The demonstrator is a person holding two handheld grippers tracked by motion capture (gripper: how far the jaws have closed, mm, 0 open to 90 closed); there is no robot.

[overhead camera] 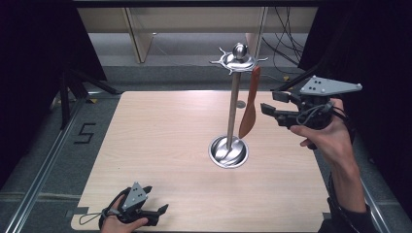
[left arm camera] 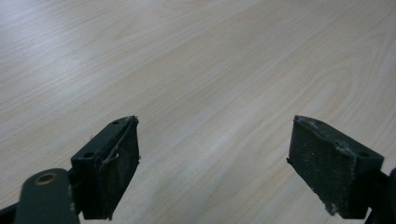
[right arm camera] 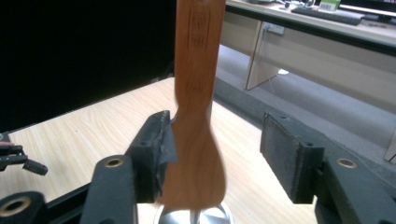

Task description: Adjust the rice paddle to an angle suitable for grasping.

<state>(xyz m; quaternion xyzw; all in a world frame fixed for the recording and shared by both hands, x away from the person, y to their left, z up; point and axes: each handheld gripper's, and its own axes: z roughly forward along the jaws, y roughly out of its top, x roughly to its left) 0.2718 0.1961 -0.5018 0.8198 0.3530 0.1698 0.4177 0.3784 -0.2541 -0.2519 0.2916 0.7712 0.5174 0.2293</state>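
A tall polished steel utensil stand [overhead camera: 233,102], made of a round dished base, a slim upright post and a hooked crown with a ball finial, stands on the far right half of the pale wood-grain table [overhead camera: 160,141]. A reddish-brown wooden spatula [overhead camera: 249,104] hangs from one hook of the crown on the stand's right side, handle up, blade down. Its blade tip ends just above the rim of the base.

The right gripper [overhead camera: 272,103], black with a grey three-cornered plate on top, is held in the person's right hand [overhead camera: 326,136] above the table's right edge, pointing left toward the spatula. In the right gripper view the spatula [right arm camera: 196,116] hangs between the parted jaws. One pad [right arm camera: 164,144] lies against or just beside the blade's edge; the other pad [right arm camera: 285,156] stands well apart from it. The jaws are about half open and do not clamp the spatula. The picture is slightly blurred at the blade, so contact on the near pad cannot be confirmed.

The left gripper [overhead camera: 156,200] sits low at the table's near left edge in the person's left hand [overhead camera: 119,221]. In the left gripper view its jaws stand wide apart over bare tabletop [left arm camera: 210,70], with nothing between the pads [left arm camera: 116,172].
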